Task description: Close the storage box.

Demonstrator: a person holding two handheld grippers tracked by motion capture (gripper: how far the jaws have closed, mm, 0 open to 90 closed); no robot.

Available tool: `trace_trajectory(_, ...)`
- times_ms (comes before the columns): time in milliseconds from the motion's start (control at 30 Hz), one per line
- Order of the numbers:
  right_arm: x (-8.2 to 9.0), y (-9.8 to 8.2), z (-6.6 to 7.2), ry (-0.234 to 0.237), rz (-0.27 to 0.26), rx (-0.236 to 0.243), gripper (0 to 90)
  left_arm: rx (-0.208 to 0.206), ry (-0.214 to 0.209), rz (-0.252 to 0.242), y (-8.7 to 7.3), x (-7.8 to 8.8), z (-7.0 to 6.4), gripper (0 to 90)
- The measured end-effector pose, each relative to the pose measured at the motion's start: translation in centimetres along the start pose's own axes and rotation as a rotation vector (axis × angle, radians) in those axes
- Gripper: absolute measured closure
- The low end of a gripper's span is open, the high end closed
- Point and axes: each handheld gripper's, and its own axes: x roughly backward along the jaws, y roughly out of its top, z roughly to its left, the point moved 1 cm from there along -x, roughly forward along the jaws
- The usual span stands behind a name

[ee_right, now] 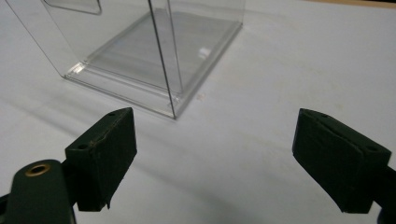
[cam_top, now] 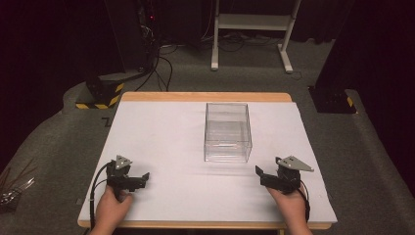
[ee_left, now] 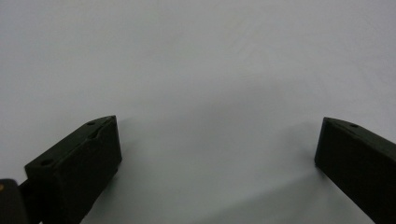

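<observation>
A clear plastic box (cam_top: 227,132) stands upright in the middle of the white table cover (cam_top: 166,132). My left gripper (cam_top: 144,177) rests low near the front left, held by a hand, pointing right. In the left gripper view it (ee_left: 217,149) is open over bare white surface. My right gripper (cam_top: 258,172) sits near the front right, pointing left toward the box. In the right gripper view it (ee_right: 212,140) is open, with the box's near corner (ee_right: 170,109) just beyond the jaws and nothing between them.
The table has a wooden edge (cam_top: 205,96) at the back. On the floor behind are a yellow-and-black striped base (cam_top: 100,95), cables (cam_top: 161,63) and a white stand frame (cam_top: 252,29). A dark base plate (cam_top: 332,100) lies at the right.
</observation>
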Motion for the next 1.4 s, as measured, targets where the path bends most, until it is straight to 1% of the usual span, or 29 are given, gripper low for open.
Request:
trace_trajectory(133,0.1,-0.8,-0.7,-0.016,0.041,-0.015,13.9,0.0,0.0,0.0,0.0,0.0,0.0,0.6)
trace_trajectory(200,0.0,-1.2,-1.0,-0.02,0.061,-0.011,13.8,0.001,0.0,0.001,0.0,0.0,0.0,0.6)
trace_trajectory(233,-0.1,-1.3,-1.0,-0.021,0.071,-0.018,13.9,0.0,0.0,0.0,0.0,0.0,0.0,0.6)
trace_trajectory(333,-0.3,-1.7,-1.2,-0.023,0.095,-0.02,13.8,0.0,0.0,0.0,0.0,0.0,0.0,0.6)
trace_trajectory(467,-0.7,-2.0,-1.1,-0.024,0.128,-0.008,13.8,0.001,0.0,0.0,0.0,0.0,0.0,0.6)
trace_trajectory(500,-0.8,-2.2,-1.1,-0.023,0.144,-0.008,13.8,0.0,0.0,0.0,0.0,0.0,0.0,0.6)
trace_trajectory(600,-1.3,-2.5,-0.8,-0.019,0.186,0.013,13.8,0.001,0.0,0.001,0.0,0.0,0.0,0.6)
trace_trajectory(700,-1.9,-2.6,-0.3,-0.032,0.231,0.058,13.1,0.001,0.0,0.001,0.0,0.0,0.0,0.6)
trace_trajectory(733,-1.9,-2.6,-0.1,-0.043,0.231,0.075,14.8,-0.001,0.001,0.002,0.0,0.0,0.0,0.6)
trace_trajectory(800,-1.9,-2.7,-0.1,-0.037,0.231,0.068,14.6,0.0,0.001,0.001,0.0,0.0,0.0,0.6)
trace_trajectory(900,-1.9,-2.7,-0.1,-0.038,0.23,0.074,14.6,0.0,0.001,0.001,0.0,0.0,0.0,0.6)
trace_trajectory(1400,-1.9,-2.6,-0.2,-0.026,0.232,0.066,14.8,0.002,0.0,0.0,0.0,0.0,0.0,0.6)
